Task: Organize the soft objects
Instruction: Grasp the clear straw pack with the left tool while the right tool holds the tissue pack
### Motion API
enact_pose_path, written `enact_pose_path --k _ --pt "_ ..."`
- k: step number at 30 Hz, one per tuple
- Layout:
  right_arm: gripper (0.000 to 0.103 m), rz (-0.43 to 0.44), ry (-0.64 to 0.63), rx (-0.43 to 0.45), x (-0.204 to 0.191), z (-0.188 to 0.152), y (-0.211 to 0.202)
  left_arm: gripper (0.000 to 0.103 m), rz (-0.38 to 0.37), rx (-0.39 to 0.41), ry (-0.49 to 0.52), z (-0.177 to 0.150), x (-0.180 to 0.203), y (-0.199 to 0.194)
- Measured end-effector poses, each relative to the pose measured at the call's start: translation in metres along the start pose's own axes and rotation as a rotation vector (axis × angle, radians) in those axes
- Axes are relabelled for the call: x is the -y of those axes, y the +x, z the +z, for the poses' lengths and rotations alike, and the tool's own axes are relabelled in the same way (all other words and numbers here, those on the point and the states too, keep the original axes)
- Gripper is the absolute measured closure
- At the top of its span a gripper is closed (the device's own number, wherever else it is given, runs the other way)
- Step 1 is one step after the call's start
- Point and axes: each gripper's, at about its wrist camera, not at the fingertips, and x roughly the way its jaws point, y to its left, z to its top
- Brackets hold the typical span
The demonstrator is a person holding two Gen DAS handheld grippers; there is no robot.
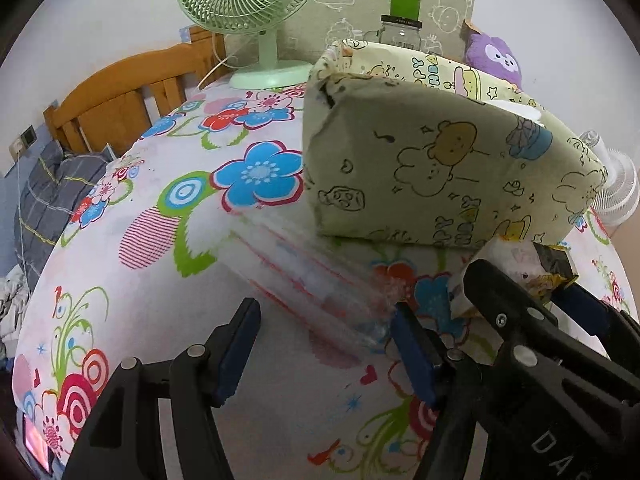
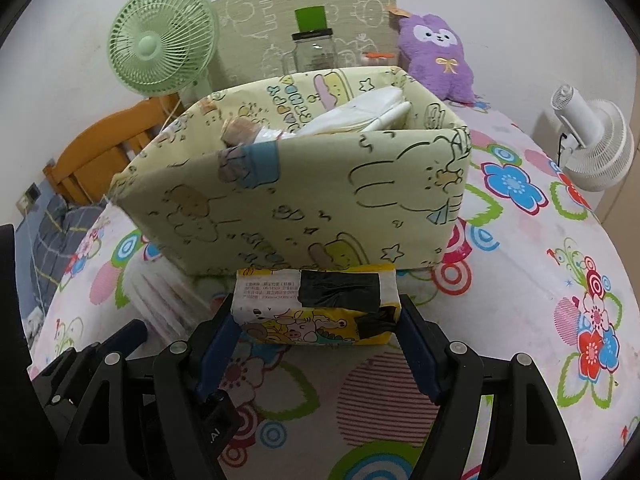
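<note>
A cream cartoon-print fabric bin (image 2: 304,196) stands on the floral bedsheet; it also shows in the left wrist view (image 1: 432,168). It holds white folded cloth (image 2: 360,114) and a brown item (image 2: 236,130). My right gripper (image 2: 316,316) is shut on a yellow tissue pack (image 2: 316,304) with black tape, just in front of the bin. The pack and the right gripper (image 1: 516,280) show at the right of the left wrist view. My left gripper (image 1: 324,344) is open and empty above the sheet, left of the bin. A purple plush (image 2: 436,56) sits behind the bin.
A green fan (image 2: 160,52) stands behind the bin at the left, a glass jar (image 2: 314,50) with a green-topped item behind it, a white fan (image 2: 596,140) at the right. A wooden headboard (image 1: 120,96) and grey bedding (image 1: 52,196) lie to the left.
</note>
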Motion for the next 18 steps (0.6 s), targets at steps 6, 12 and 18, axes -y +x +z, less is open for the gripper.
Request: enact_pose_path --k 6,12,18 --pt "0.026 0.011 -0.016 -0.007 -0.009 -0.005 -0.004 0.033 0.000 0.000 0.014 -0.005 -0.008 -0.004" --pt "0.026 0.047 -0.016 -0.007 -0.016 -0.008 -0.012 0.033 -0.008 -0.004 -0.014 -0.010 -0.017 -0.014" --pt "0.026 0.024 -0.016 0.011 -0.016 0.001 -0.018 0.032 -0.043 -0.006 -0.041 -0.002 -0.014 -0.016"
